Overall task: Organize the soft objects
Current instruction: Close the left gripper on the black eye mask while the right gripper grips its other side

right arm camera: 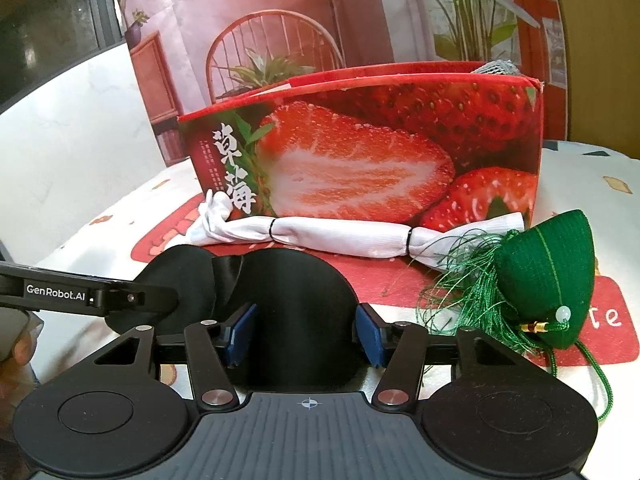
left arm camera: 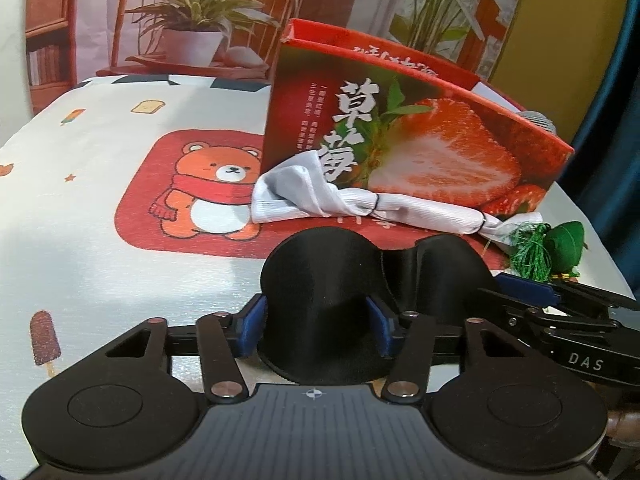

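A black eye mask (left arm camera: 320,272) (right arm camera: 296,280) lies spread between both grippers. My left gripper (left arm camera: 320,320) is shut on its left cup, blue pads pressing both sides. My right gripper (right arm camera: 306,328) is shut on the other cup in the same way. A white rolled cloth (left arm camera: 352,204) (right arm camera: 340,236), tied with black bands, lies along the foot of the red strawberry box (left arm camera: 420,140) (right arm camera: 360,152). A green cone-shaped sachet (left arm camera: 564,240) (right arm camera: 548,272) with a tassel rests at the cloth's right end, to the right of my right gripper.
The open-topped box stands upright on a bear-print tablecloth (left arm camera: 80,200); something grey knitted (right arm camera: 496,67) peeks over its right rim. A printed backdrop (right arm camera: 240,8) hangs behind the table. A hand (right arm camera: 16,344) shows at the left edge of the right wrist view.
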{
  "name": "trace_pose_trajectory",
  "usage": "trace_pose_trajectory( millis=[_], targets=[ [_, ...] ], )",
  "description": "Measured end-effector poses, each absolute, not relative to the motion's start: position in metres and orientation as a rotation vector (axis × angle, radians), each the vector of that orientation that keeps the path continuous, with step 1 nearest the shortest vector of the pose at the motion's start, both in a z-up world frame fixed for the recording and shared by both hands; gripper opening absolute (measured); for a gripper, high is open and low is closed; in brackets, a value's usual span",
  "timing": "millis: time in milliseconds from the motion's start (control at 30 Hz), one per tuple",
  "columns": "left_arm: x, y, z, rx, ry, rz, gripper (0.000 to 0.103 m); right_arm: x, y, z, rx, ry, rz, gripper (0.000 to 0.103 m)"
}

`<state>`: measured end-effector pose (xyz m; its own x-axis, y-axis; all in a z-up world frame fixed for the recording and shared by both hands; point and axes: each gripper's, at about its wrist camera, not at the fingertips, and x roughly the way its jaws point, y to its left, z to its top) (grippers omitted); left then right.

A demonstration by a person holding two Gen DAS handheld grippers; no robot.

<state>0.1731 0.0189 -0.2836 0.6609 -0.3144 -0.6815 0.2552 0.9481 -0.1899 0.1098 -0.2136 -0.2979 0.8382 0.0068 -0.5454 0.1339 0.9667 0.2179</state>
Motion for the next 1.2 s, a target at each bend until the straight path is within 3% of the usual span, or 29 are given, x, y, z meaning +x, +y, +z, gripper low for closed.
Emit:
trace_pose_trajectory(
  millis=[67, 167, 333, 400, 433, 500, 600, 733, 767, 1200],
  targets=[
    [0.172, 0.017, -0.283, -0.075, 0.781, -0.344, 0.037, 0.109, -0.213, -0.297, 0.257, 0.573, -0.062, 0.047],
    [0.167, 0.012, -0.281, -0.055, 0.762, -0.366, 0.028, 0.106, -0.212, -0.296, 0.257, 0.568, -0.053, 0.043],
    [0.162, 0.014, -0.273, -0.063, 0.728, -0.361, 0.022, 0.101, -0.209, -0.289, 0.258, 0.545, -0.043, 0.03],
    [0.161, 0.017, -0.27, -0.078, 0.72, -0.371, 0.022, 0.098, -0.209, -0.286, 0.265, 0.531, -0.043, 0.017],
    [0.16, 0.016, -0.269, -0.082, 0.717, -0.379, 0.022, 0.097, -0.209, -0.284, 0.265, 0.529, -0.039, 0.002],
    [0.157, 0.013, -0.268, -0.057, 0.716, -0.377, 0.022, 0.097, -0.208, -0.283, 0.267, 0.533, -0.028, 0.001],
    [0.157, 0.013, -0.271, -0.05, 0.732, -0.364, 0.022, 0.1, -0.204, -0.285, 0.244, 0.572, -0.062, 0.011],
    [0.16, 0.017, -0.277, -0.054, 0.763, -0.335, 0.023, 0.097, -0.209, -0.286, 0.267, 0.564, -0.108, 0.047],
    [0.161, 0.016, -0.278, -0.048, 0.771, -0.332, 0.023, 0.097, -0.21, -0.286, 0.272, 0.565, -0.119, 0.05],
    [0.161, 0.011, -0.287, -0.026, 0.802, -0.333, 0.024, 0.102, -0.204, -0.3, 0.289, 0.636, -0.141, 0.056]
  ],
)
